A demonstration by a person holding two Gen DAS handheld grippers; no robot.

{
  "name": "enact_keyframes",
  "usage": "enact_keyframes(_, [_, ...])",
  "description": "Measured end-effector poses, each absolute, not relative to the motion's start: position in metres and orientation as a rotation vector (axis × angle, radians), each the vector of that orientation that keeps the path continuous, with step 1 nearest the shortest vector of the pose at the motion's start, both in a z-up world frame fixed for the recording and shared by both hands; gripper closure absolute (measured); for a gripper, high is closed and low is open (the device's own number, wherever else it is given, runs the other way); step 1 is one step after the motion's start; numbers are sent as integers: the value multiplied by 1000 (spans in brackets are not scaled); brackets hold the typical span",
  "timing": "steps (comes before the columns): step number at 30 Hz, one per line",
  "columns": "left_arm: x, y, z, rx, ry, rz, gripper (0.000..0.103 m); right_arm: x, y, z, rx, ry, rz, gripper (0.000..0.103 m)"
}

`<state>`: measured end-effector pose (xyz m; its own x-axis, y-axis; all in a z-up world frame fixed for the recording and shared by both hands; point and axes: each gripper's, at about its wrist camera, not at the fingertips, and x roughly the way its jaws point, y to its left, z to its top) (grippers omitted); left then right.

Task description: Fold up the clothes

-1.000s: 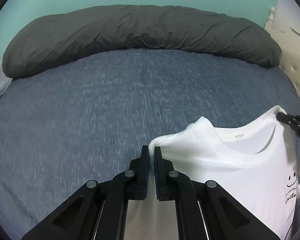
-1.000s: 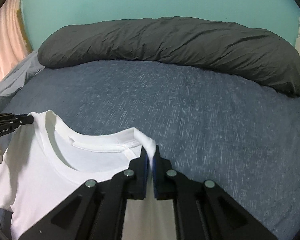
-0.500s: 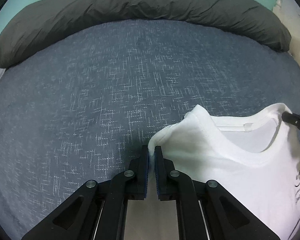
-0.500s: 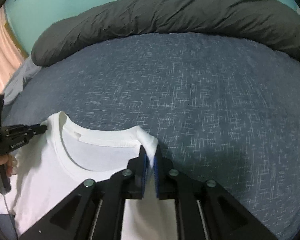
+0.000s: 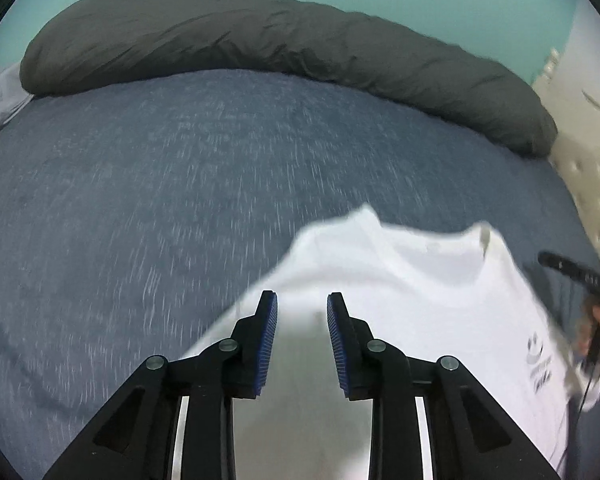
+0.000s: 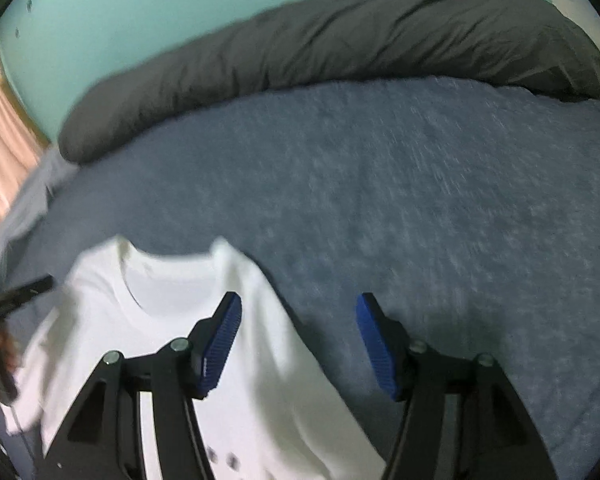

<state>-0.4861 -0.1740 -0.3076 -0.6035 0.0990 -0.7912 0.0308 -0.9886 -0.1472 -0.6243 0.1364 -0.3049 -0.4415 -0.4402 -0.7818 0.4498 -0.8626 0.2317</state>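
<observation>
My left fingers [image 5: 302, 304] have just been opening and stand narrowly apart; my right fingers [image 6: 299, 305] spread wide. Neither holds the white T-shirt [image 5: 412, 292], which lies between them, collar toward the grey duvet [image 5: 260, 40].

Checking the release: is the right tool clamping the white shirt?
No: the right tool stands open, apart from the white shirt.

White T-shirt [image 5: 412, 304] lies on the blue-grey bed [image 5: 148, 200], near edge, front side up, round collar at the far end. Dark print low on the chest, partly visible. Fabric motion-blurred, shoulders slightly rumpled; nothing grips it.
</observation>
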Motion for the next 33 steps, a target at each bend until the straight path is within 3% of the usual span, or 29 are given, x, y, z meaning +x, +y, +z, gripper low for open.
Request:
enact_keyframes(6, [-464,-163,-329,-1448,-131,2722,74,-616,134,-332,1349,134,-2226,73])
enact_keyframes(8, [-462,-159,-332,-1451,-101,2711,74,-614,131,-337,1360,169,-2224,96])
enact_keyframes(9, [-461,-158,-334,-1454,-101,2707,74,-614,131,-337,1361,175,-2230,101])
enact_keyframes(18, [-462,-161,-352,-1486,-131,2699,74,-638,149,-318,1323,158,-2418,102])
enact_keyframes(24, [-467,-164,-357,-1501,-120,2694,74,-644,143,-336,1375,158,-2378,102])
enact_keyframes(30, [-463,-166,-349,-1473,-180,2714,73,-631,168,-326,1338,-13,-2398,101])
enact_keyframes(33, [-451,-165,-339,-1433,-210,2732,73,-613,180,-316,1309,-59,-2379,95])
